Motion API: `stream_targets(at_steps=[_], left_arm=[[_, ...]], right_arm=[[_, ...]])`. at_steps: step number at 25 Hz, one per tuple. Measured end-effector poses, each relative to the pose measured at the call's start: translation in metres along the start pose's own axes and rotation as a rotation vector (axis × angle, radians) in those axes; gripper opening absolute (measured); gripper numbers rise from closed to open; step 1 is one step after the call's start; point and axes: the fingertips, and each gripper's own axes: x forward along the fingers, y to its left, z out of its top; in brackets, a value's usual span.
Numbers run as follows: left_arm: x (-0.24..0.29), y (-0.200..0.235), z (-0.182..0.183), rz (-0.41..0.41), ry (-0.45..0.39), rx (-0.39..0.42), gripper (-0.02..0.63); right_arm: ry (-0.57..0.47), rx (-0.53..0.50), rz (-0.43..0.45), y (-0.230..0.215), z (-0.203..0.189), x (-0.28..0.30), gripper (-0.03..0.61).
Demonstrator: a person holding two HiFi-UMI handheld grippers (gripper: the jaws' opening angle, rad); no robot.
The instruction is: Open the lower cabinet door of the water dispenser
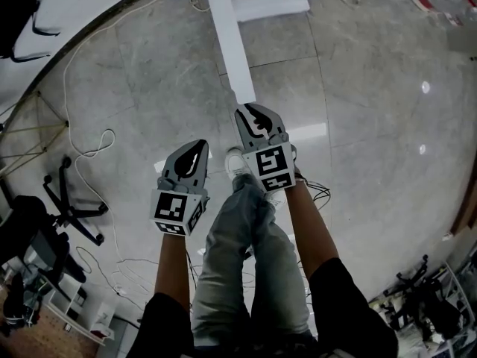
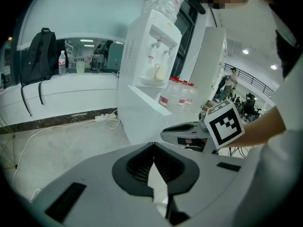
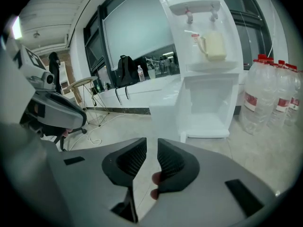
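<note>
Could bump white water dispenser's (image 3: 203, 56) open lower door (image 3: 165, 119) shut with clenched grey left gripper (image 2: 153, 162) or barely parted grey right gripper (image 3: 151, 145).

The door (image 3: 166, 119) is standing out from the water dispenser's (image 3: 208, 41) left front, blocking that side. Water bottles (image 3: 265, 96) are crowding its right flank. Straight before it, bare floor (image 3: 208, 150) is lying open, with a cable (image 3: 92, 139) trailing farther left.

Head view steeply down onto floor (image 1: 358, 88), both gripper views share the water dispenser (image 3: 208, 79) ahead
</note>
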Motion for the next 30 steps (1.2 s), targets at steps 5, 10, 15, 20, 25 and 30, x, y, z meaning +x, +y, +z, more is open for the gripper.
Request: stream_targets(at_steps=[5,10,15,20,25,30], left_arm=[[-0.027,-0.023,0.037,-0.015,-0.017,0.007,0.011],[-0.061,-0.050,0.075,-0.023,-0.033,0.021,0.011],[-0.093,-0.077,0.115,-0.034,-0.061,0.032,0.011],[-0.127,-0.102,0.157,-0.037,-0.097,0.036,0.011],[-0.162,-0.123,0.203,-0.033,-0.141,0.040,0.011],[-0.197,-0.147,0.241,-0.033,-0.178,0.044,0.011]], right_arm=[[-0.029,-0.001,-0.044,0.002,0.039,-0.051,0.050],[-0.057,0.023,-0.090,0.001,0.077,-0.110,0.015],[-0.085,0.034,-0.122,0.005,0.115,-0.165,0.014],[-0.118,0.037,-0.159,0.009,0.155,-0.225,0.014],[-0.155,0.051,-0.198,0.010,0.198,-0.282,0.014],[-0.181,0.054,-0.217,0.018,0.234,-0.334,0.014]])
